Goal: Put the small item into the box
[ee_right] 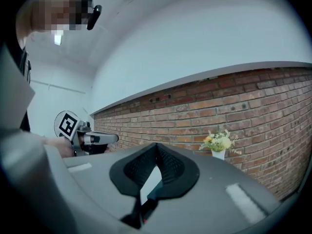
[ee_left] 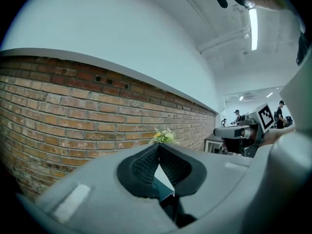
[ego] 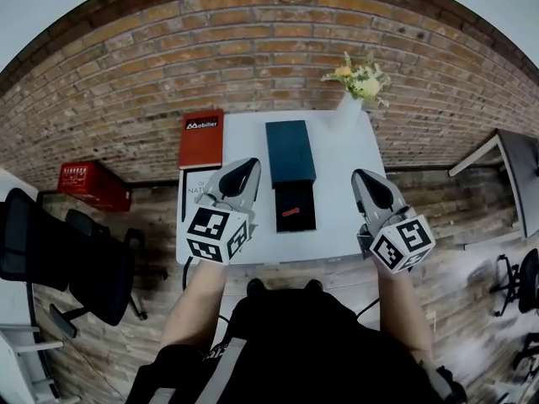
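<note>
Your left gripper [ego: 250,169] and right gripper [ego: 361,176] are both closed on nothing, held over the counter's [ego: 244,141] near edge. The red item [ego: 290,212] lies in the black box [ego: 296,194] between them.

The left gripper [ego: 249,169] and the right gripper [ego: 365,178] point forward, level with each other and well apart, each ahead of its forearm [ego: 199,297]. On both, the jaws meet at the tips with nothing between them.
</note>
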`<state>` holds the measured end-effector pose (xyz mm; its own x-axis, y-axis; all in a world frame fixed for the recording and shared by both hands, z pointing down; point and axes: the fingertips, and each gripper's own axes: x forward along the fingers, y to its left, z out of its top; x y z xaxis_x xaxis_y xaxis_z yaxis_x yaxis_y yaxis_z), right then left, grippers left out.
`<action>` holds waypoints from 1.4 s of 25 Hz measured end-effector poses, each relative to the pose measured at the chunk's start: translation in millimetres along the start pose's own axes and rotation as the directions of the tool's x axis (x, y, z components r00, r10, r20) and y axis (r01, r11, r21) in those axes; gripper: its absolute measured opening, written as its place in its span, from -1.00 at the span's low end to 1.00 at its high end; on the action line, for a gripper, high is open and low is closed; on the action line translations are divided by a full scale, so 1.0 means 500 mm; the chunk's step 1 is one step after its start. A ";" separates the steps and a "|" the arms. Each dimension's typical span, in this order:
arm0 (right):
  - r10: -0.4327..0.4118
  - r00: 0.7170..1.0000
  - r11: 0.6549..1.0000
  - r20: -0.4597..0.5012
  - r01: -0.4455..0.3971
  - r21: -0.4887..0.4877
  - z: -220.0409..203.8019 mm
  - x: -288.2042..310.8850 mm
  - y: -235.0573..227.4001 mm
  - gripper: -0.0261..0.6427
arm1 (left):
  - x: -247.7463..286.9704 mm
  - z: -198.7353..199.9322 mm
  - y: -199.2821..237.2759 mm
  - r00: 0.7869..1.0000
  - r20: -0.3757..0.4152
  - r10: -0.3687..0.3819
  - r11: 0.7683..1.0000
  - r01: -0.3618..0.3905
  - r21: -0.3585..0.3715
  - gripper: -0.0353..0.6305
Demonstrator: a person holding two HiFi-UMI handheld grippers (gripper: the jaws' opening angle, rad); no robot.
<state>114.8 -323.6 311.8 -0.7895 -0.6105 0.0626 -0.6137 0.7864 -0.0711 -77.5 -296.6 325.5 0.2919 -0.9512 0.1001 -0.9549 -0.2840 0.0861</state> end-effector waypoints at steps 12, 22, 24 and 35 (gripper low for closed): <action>-0.030 0.999 0.989 -0.040 0.035 0.142 -0.105 -0.068 -0.091 -0.93 | 0.029 -0.054 -0.039 0.995 -0.056 0.080 0.997 -0.079 0.006 -0.87; -0.015 0.999 0.993 -0.039 0.020 0.114 -0.097 -0.061 -0.073 -0.93 | 0.028 -0.064 -0.052 0.995 -0.065 0.070 0.998 -0.070 0.004 -0.87; -0.001 0.999 0.994 -0.048 0.007 0.108 -0.101 -0.058 -0.065 -0.93 | 0.025 -0.064 -0.052 0.995 -0.065 0.070 0.998 -0.070 0.004 -0.87; 0.026 0.998 0.995 -0.064 -0.020 0.096 -0.107 -0.046 -0.035 -0.93 | 0.005 -0.073 -0.038 0.995 -0.074 0.073 0.997 -0.073 -0.002 -0.87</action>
<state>144.0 -318.5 364.8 -0.8033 -0.5824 0.1246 -0.5956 0.7855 -0.1680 -56.4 -289.1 360.3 0.2249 -0.9577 0.1796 -0.9736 -0.2135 0.0805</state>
